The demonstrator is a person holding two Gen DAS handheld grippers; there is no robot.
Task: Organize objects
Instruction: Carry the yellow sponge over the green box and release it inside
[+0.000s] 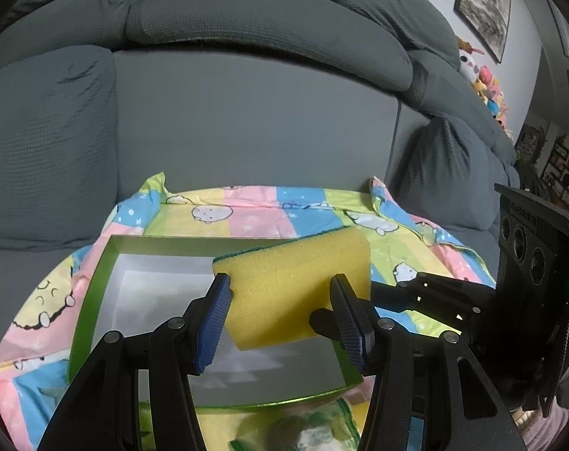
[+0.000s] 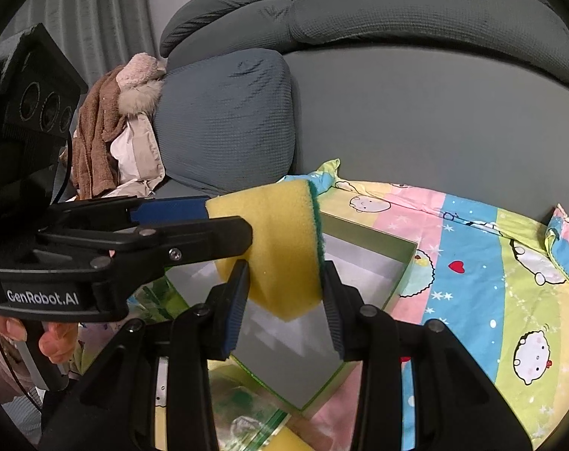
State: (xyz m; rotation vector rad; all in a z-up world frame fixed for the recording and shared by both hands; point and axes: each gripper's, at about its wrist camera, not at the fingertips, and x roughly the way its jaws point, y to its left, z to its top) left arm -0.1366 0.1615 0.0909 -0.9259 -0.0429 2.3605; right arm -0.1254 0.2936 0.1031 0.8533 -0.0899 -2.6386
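A yellow sponge (image 1: 299, 285) with a green scouring side is held in the air above an open green-rimmed box (image 1: 96, 293). My left gripper (image 1: 280, 300) is shut on the sponge across its width. My right gripper (image 2: 286, 289) is shut on the same sponge (image 2: 280, 240) from the other side, one pad on the yellow foam, one on the green side. The box (image 2: 404, 263) has a white inside and lies on a cartoon-print cloth. The left gripper's fingers (image 2: 209, 233) reach in from the left in the right wrist view.
The cartoon cloth (image 1: 246, 218) covers a surface in front of a grey sofa (image 1: 246, 112). A clear bag with green print (image 1: 303, 428) lies in front of the box. Brown and white clothes (image 2: 107, 143) lie by the sofa arm. Plush toys (image 1: 483, 79) sit far right.
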